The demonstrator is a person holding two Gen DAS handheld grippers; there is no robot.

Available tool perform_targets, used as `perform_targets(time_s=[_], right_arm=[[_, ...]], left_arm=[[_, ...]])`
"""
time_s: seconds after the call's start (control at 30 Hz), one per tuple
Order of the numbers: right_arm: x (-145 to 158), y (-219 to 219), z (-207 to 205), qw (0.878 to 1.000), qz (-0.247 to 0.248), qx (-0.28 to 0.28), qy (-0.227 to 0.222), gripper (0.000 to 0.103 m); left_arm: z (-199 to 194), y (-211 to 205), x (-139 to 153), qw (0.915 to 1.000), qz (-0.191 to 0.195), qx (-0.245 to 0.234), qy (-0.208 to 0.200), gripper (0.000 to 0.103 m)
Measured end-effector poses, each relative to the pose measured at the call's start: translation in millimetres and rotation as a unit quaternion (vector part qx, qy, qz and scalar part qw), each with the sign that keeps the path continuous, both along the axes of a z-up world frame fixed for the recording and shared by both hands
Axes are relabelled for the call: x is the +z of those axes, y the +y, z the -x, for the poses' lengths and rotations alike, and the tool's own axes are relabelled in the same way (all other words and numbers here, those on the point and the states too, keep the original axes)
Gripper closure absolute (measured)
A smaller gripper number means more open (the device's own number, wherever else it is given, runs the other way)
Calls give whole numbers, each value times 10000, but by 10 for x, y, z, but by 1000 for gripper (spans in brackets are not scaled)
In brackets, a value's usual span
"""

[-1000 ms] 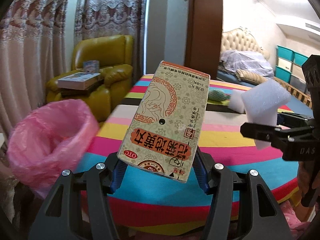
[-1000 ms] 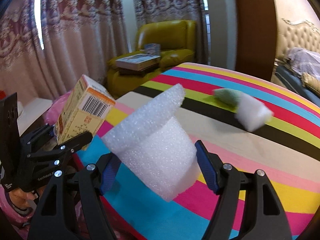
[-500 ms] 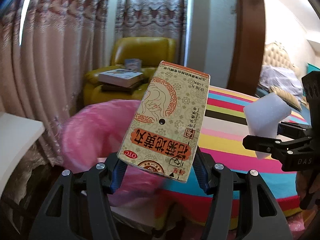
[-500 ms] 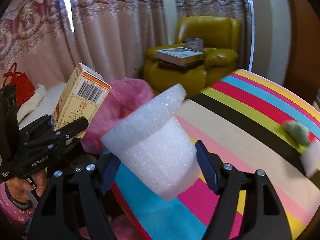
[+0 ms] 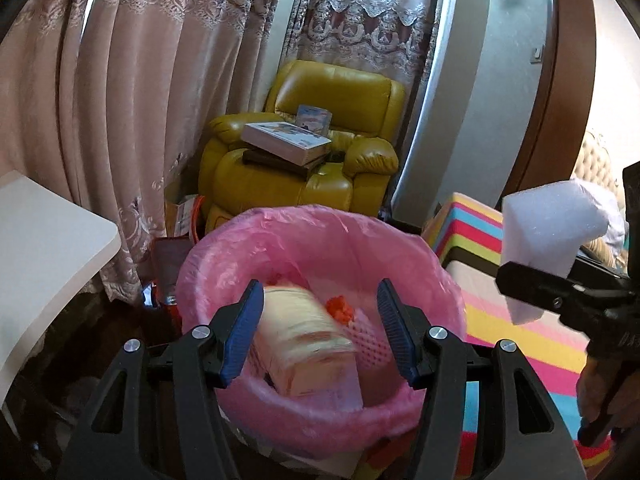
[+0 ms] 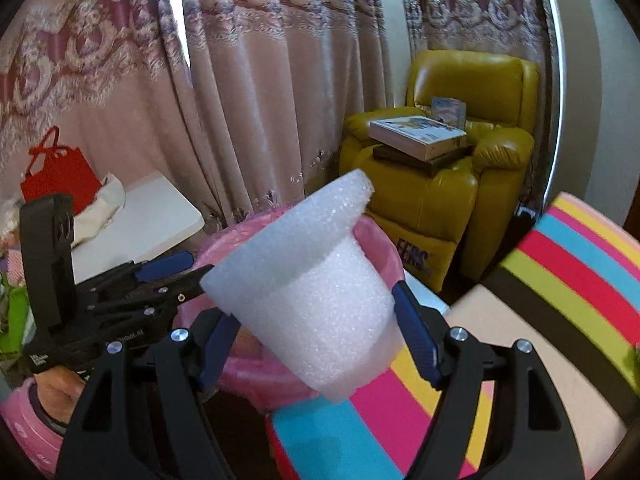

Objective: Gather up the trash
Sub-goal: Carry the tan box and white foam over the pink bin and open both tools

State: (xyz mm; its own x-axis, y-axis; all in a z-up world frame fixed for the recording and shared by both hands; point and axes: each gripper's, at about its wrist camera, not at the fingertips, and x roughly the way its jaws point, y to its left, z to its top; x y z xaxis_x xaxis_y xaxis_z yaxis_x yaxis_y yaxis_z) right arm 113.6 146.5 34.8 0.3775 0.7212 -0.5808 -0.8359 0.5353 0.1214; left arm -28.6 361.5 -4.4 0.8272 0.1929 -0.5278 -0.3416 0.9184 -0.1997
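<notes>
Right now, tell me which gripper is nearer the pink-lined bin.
Left. The left gripper hangs directly over the pink-lined bin, jaws open, a blurred box dropping inside. The right gripper, jaws opening around the foam piece, sits beside the bin over the striped table.

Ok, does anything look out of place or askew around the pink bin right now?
Only the cardboard box: it is tilted and blurred inside the pink-lined bin, loose between the open fingers of the left gripper, apparently mid-drop. That suits trash collecting. Nothing looks spilled or damaged.
</notes>
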Motion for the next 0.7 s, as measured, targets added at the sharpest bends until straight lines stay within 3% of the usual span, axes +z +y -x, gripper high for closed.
perform_targets(time_s=[0.23, 0.33, 0.43, 0.5, 0.7], right_arm=[[-47, 253, -232, 9997, 43, -61, 221, 28], [-49, 378, -275, 9997, 65, -39, 251, 16], [-18, 430, -298, 9996, 4, -63, 271, 15], [16, 367, -281, 9995, -95, -70, 277, 13], [64, -139, -241, 9985, -349, -310, 276, 9]], left_arm=[[-48, 87, -38, 9995, -106, 261, 153, 48], [94, 89, -66, 9989, -95, 435, 171, 47], [219, 49, -83, 9978, -201, 588, 250, 35], [308, -4, -86, 9971, -277, 671, 229, 20], [338, -318, -106, 9965, -592, 523, 264, 17]])
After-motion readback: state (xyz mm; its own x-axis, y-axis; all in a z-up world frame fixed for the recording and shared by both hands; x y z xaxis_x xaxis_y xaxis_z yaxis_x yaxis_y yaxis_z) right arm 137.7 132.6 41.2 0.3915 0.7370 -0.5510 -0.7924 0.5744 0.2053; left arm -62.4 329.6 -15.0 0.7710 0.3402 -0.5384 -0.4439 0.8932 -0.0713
